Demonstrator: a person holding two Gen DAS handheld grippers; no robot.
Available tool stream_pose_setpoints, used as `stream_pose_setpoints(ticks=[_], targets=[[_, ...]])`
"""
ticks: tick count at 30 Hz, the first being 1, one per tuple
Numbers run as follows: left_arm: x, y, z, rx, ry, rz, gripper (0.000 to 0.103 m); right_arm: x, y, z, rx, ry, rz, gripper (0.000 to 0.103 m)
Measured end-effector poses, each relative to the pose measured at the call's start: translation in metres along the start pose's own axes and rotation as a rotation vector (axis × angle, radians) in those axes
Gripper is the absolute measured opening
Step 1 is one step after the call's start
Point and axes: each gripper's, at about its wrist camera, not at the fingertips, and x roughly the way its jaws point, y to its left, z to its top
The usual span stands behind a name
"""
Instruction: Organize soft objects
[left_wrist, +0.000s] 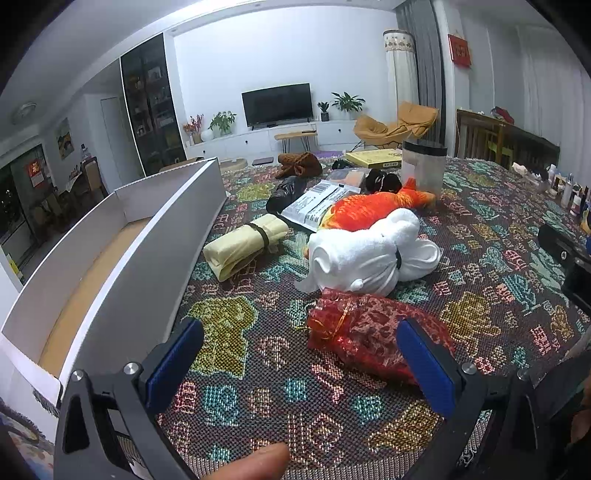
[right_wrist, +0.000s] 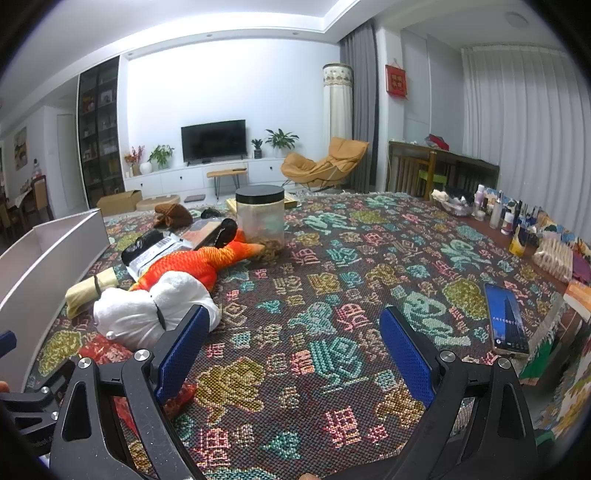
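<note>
Bright, even indoor light with strong fisheye bending

A white recessed ceiling light strip (right_wrist: 207, 22) glows overexposed; soft shadows fall under the fluffy white towel bundle (left_wrist: 369, 254). Walls curve near the edges, corners go black, and the far room looks slightly soft.

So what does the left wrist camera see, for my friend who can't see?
The open left gripper points at a red mesh pouch on a patterned cloth, near a white towel bundle and long white box.
</note>
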Motion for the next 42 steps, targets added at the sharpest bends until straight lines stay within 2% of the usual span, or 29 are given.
stream_pose_setpoints(ticks=[2,7,16,26,29,32,34,35,37,42], targets=[[0.001,0.0,-0.001,0.007,0.028,0.003,0.103,0.0,0.001,0.0,0.0,0.0,0.0,0.095],[0.004,0.001,-0.002,0.006,-0.007,0.014,0.103,0.0,0.0,0.0,0.001,0.001,0.001,0.095],[0.015,0.003,-0.006,0.011,0.049,0.012,0.103,0.0,-0.001,0.0,0.002,0.002,0.001,0.095],[0.053,0.017,-0.023,-0.055,0.225,-0.017,0.103,0.003,0.001,-0.004,0.015,0.016,0.016,0.095],[0.061,0.02,-0.029,-0.063,0.255,-0.032,0.103,0.011,-0.004,-0.007,0.055,0.053,0.046,0.095],[0.071,0.021,-0.035,-0.082,0.291,-0.06,0.103,0.021,-0.006,-0.011,0.09,0.116,0.11,0.095],[0.079,0.021,-0.038,-0.097,0.316,-0.08,0.103,0.035,0.002,-0.014,0.077,0.207,0.25,0.095],[0.079,0.022,-0.039,-0.098,0.302,-0.084,0.103,0.042,0.012,-0.018,0.047,0.265,0.34,0.095],[0.08,0.021,-0.04,-0.09,0.302,-0.091,0.103,0.045,0.038,-0.025,-0.048,0.343,0.443,0.095],[0.076,0.03,-0.046,-0.075,0.289,-0.118,0.103,0.044,0.096,-0.037,-0.287,0.441,0.556,0.095]])
